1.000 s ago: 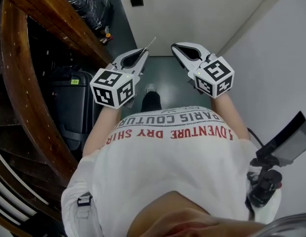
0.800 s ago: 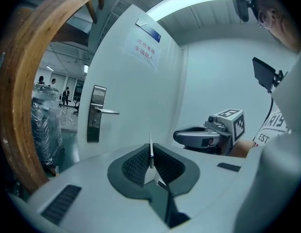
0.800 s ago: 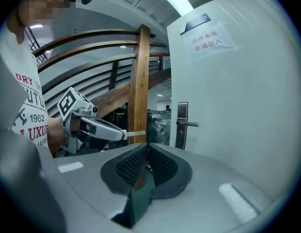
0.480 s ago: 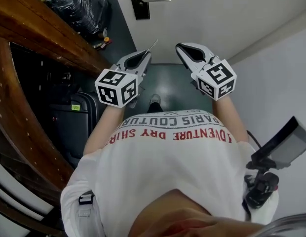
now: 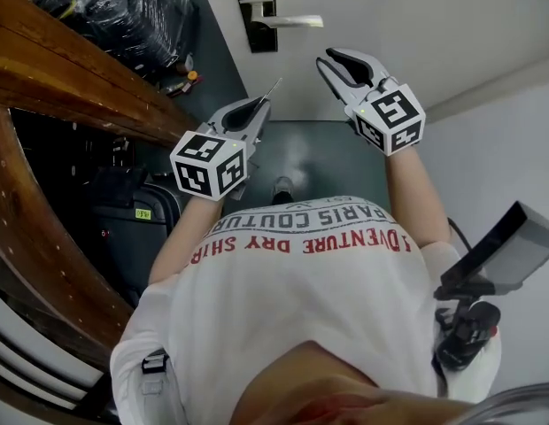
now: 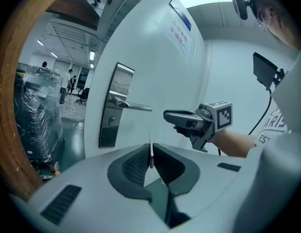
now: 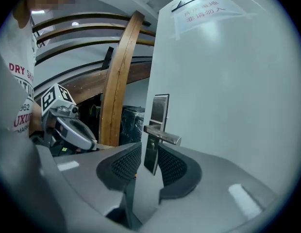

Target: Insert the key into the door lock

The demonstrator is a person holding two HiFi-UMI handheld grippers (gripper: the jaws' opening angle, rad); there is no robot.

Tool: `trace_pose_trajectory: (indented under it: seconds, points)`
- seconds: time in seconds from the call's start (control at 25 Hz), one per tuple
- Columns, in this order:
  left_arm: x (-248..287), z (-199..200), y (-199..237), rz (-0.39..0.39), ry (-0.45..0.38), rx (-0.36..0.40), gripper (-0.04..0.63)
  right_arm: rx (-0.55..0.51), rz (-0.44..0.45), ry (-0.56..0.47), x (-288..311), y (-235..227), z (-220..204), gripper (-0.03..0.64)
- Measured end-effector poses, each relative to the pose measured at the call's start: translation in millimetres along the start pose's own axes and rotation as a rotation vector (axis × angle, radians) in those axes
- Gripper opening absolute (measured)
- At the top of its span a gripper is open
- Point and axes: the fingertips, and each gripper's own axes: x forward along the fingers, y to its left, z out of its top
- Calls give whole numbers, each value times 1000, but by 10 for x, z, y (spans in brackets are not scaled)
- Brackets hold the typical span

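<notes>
Our left gripper (image 6: 151,155) pinches the key (image 6: 151,148), blade up, well apart from the lock (image 6: 110,122). Our right gripper (image 7: 146,163), spread and empty, hangs near the handle (image 7: 161,136). The door sign (image 7: 209,9) carries red Chinese characters; our shirt (image 5: 301,264) reads "PARIS" and "DRY".

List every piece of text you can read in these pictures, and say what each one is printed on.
"ADVENTURE DRY SHIR", red, on the shirt; the rest is hidden.
"PARIS COUTURE", grey, on the shirt, above it in the head view.
"962", grey, on the shirt, cut off.
Sign on the door: red Chinese characters, too blurred to read.
Green sticker on the case: too small to read.
</notes>
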Motion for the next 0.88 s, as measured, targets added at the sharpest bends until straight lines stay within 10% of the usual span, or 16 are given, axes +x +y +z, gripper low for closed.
trace_pose_trajectory:
  seconds: [0.28,0.88]
  points:
    - [-45,70,159,-5,5,-36,23,-114,-55,20,350,-391,277,183]
    - [148,96,399,-22,-56,-201,23,-85,-19,38,535,-437,186,184]
